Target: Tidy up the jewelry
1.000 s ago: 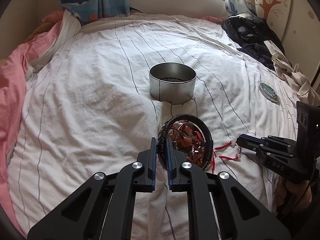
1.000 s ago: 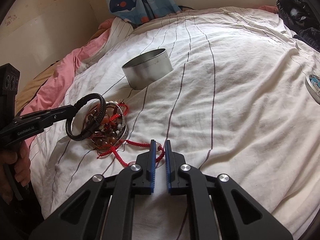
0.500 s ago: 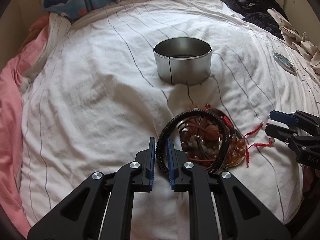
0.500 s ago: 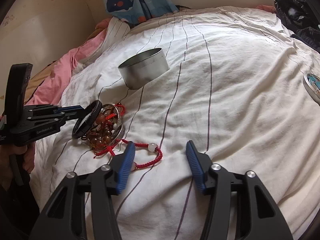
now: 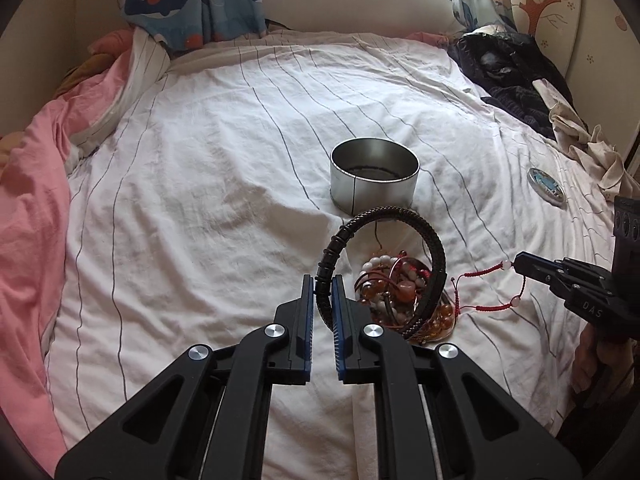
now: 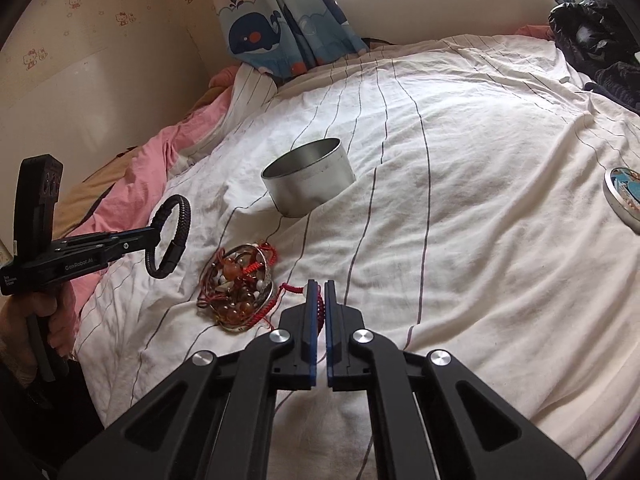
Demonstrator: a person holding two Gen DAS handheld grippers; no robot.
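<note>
I hold the black braided bracelet (image 5: 400, 248) clamped in the left gripper (image 5: 323, 300). The pads pinch the band at its beaded section, so the loop stands upright and clear of the bedsheet (image 5: 200, 200). In the right wrist view it hangs off the sheet, to the left of the jewelry pile (image 6: 236, 288). I judge this grip keeps the loop free of the tangle beneath it.

The right gripper (image 6: 319, 304) has just been closing. Its jaws are now clenched on the red cord bracelet (image 6: 292, 290), which trails from the pile's near right edge. In the left wrist view the cord (image 5: 480, 276) runs taut from the pile to the gripper tip. I judge I am pulling it sideways to separate it from the other pieces.

The pile sits in a shallow glass dish (image 6: 264, 264) of amber and white beads, near the front of the bed.

The open round metal tin (image 5: 374, 182) stands just beyond the pile, upright, mouth up. I take it as the likely destination for both bracelets. Its lid (image 6: 622, 194) lies well apart at the far right.

A pink quilt (image 5: 28, 200) borders the left edge; dark clothes (image 5: 508, 68) lie far right.
</note>
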